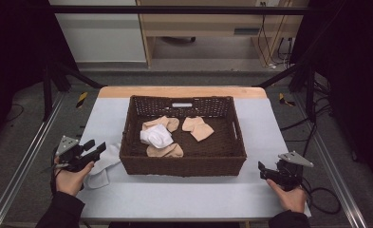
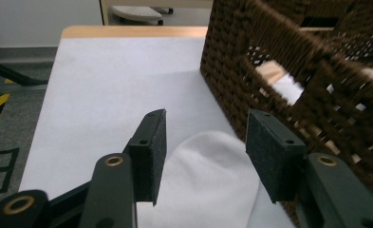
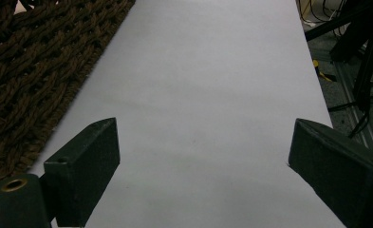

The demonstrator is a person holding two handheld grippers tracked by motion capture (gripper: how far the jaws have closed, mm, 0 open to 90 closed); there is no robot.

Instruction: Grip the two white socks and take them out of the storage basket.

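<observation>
A white sock [image 1: 104, 166] lies flat on the table against the left side of a brown wicker basket [image 1: 184, 164]. My left gripper [image 1: 95, 146] hovers over its near end, open. In the left gripper view the sock's rounded toe [image 2: 210, 178] sits between and below the two pads of the left gripper [image 2: 208, 145], and neither pad presses it. My right gripper [image 1: 263, 170] stands open at the table's front right, over bare table, with nothing between the jaws of the right gripper [image 3: 198, 161].
Inside the basket lie a bunched white sock [image 1: 156, 137] and several beige socks [image 1: 197, 127]. The basket wall [image 2: 288, 71] rises right of the left gripper, and its corner [image 3: 32, 71] lies left of the right gripper. The pale table [image 1: 174, 199] has dark frame rails on both sides.
</observation>
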